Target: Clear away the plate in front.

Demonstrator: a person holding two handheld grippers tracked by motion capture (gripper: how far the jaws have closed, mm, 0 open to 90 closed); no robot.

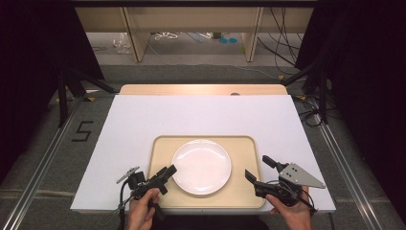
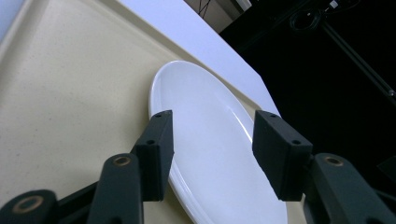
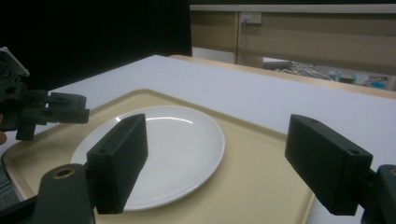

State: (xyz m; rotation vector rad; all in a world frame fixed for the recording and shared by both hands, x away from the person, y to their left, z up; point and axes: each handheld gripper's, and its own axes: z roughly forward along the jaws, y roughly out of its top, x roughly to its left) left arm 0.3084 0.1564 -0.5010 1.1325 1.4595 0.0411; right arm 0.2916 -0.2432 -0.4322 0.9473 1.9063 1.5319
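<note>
A round white plate (image 1: 201,166) lies on a beige tray (image 1: 160,143) near the table's front edge. My left gripper (image 1: 168,173) sits at the plate's front-left rim, rolled onto its side. In the left gripper view the plate (image 2: 210,93) has its rim passing between the jaws of this gripper (image 2: 212,140), which stand apart with neither pad pressing on it. My right gripper (image 1: 257,166) hovers at the tray's right edge, open wide with nothing between its fingers. The right gripper view looks across the plate (image 3: 177,140) and tray (image 3: 261,186) toward the left gripper (image 3: 70,109).
The tray rests on a white table cover (image 1: 201,115) with a wooden strip (image 1: 201,89) along the far edge. Black curtains hang at both sides. Cables and shelving legs lie on the floor beyond the table, and a "5" mark (image 1: 82,131) is on the floor at left.
</note>
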